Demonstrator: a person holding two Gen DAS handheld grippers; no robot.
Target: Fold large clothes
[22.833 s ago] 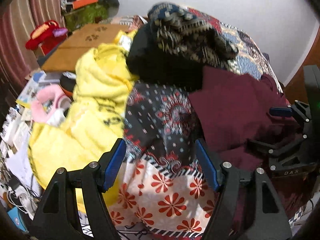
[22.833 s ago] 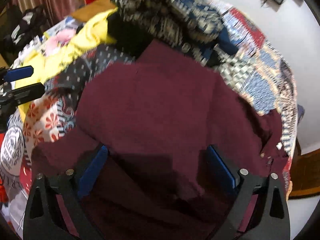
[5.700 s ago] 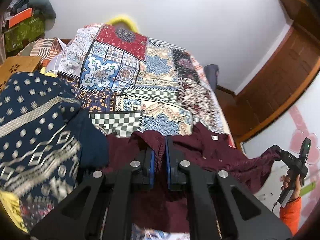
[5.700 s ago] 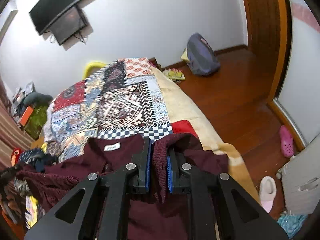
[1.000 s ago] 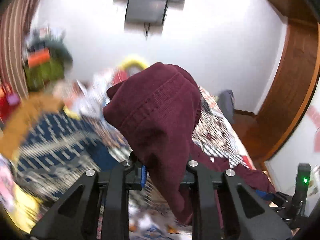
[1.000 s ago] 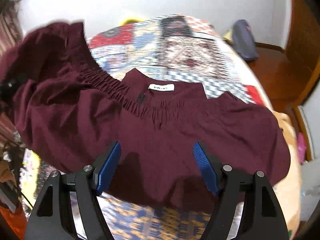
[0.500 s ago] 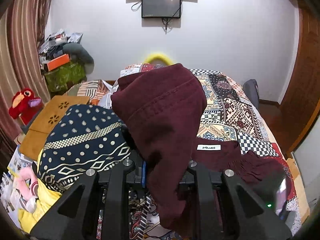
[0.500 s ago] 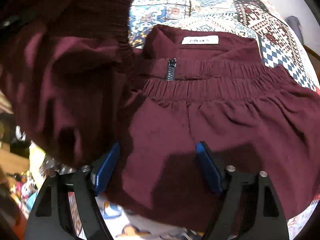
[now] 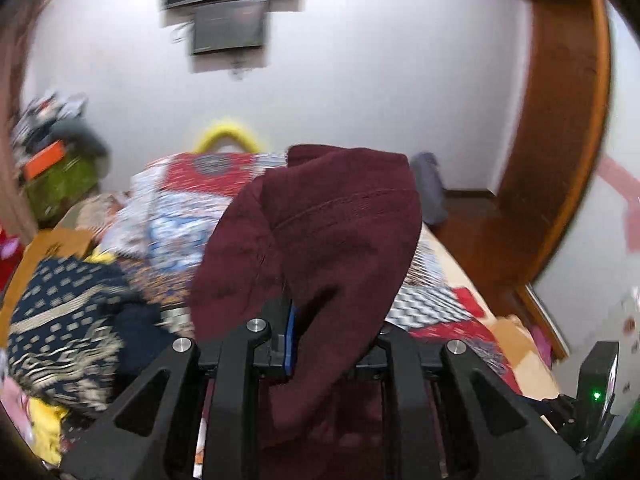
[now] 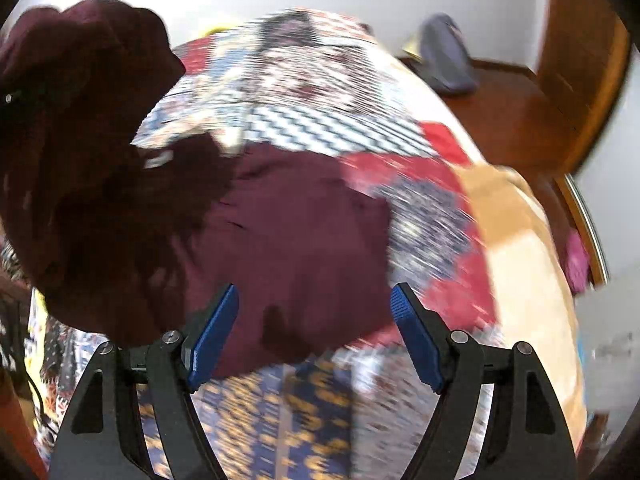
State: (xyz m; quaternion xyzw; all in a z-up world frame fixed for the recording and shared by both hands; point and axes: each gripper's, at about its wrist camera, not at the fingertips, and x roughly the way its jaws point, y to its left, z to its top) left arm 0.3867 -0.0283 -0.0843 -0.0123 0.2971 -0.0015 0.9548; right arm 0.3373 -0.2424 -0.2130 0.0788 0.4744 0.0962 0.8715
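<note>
Left wrist, left gripper [image 9: 320,332] clamping maroon garment [image 9: 320,240] (blurred)

the bunched maroon fabric garment [image 9: 328,240] drapes over the left claw [image 9: 320,332], hiding its right finger and the bed directly ahead. to that claw's left, the navy patterned cloth [image 9: 60,320] is smeared. ahead of the right claw [image 10: 316,320], the patchwork quilt [image 10: 304,80] is blurred, its motifs unreadable, and the maroon garment runs off the left edge.
</note>
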